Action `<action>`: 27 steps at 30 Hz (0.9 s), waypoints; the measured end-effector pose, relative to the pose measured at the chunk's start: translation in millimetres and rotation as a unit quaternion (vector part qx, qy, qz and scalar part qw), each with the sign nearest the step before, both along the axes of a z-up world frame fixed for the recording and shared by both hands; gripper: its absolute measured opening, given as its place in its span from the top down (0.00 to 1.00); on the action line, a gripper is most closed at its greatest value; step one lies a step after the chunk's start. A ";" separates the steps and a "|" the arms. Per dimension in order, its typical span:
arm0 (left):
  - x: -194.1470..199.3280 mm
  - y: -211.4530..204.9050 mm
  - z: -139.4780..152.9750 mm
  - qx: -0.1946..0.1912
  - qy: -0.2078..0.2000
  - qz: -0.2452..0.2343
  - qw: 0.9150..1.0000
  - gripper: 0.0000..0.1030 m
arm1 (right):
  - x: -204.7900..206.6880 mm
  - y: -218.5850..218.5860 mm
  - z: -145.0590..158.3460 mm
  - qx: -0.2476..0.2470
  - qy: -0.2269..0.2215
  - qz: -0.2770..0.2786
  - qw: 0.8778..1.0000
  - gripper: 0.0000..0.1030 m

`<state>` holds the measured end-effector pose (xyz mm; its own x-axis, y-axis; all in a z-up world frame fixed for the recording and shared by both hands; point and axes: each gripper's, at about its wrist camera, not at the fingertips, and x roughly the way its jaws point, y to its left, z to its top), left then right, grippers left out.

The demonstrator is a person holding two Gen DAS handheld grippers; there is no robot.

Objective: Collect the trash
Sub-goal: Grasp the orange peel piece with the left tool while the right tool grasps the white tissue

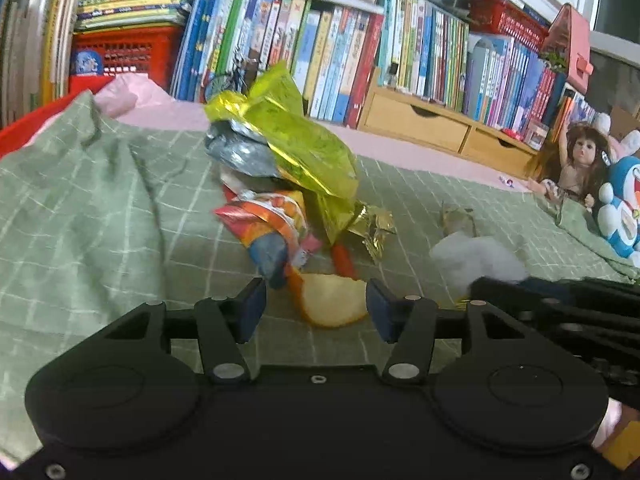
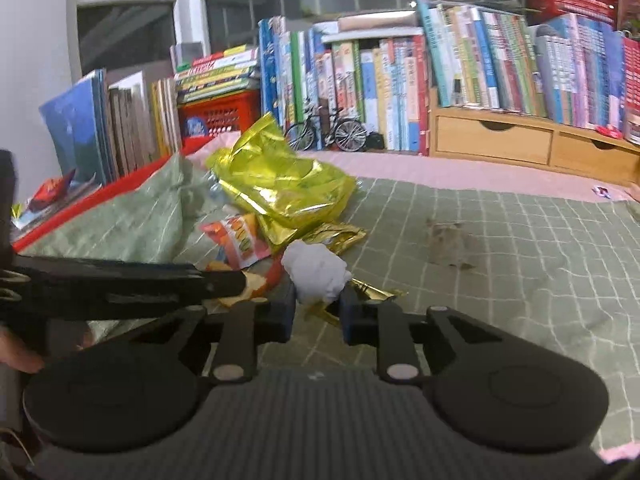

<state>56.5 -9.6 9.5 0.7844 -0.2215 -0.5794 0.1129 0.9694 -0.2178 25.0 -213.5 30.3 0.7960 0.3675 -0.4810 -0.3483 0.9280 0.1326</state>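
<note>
Trash gathered into one heap on the bed

Right gripper (image 2: 317,314) fingers pinch a white paper wad (image 2: 314,274) to add it; left gripper (image 1: 316,306) fingers are spread, orange peel (image 1: 334,304) lying loose between them, wrapper pile (image 1: 280,168) just beyond.

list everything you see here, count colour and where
snack wrappers: several; yellow-green, silver, orange, gold; piled mid-blanket
orange peel: one, orange and pale, between the left jaws, untouched
tissue wad: one, white, pinched by the right jaws
blanket: one, green check, under everything
books: many, mixed, along the back
dolls: two, brown-haired and blue-white, right edge in the left view
left hand-held gripper: black, open
right hand-held gripper: black, shut
</note>
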 end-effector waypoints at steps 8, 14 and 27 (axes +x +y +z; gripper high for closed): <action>-0.8 -10.9 0.5 0.018 0.006 0.002 1.000 0.89 | -12.7 -14.6 0.7 -0.005 -0.012 -0.003 1.000 0.31; -14.3 -7.2 9.9 0.024 -0.009 0.005 1.000 0.89 | -18.1 -6.0 -5.3 -0.040 -0.024 0.002 0.999 0.25; -35.2 24.1 30.3 0.020 -0.034 0.030 0.999 0.89 | 41.8 33.7 -21.2 -0.049 0.046 0.068 0.995 0.51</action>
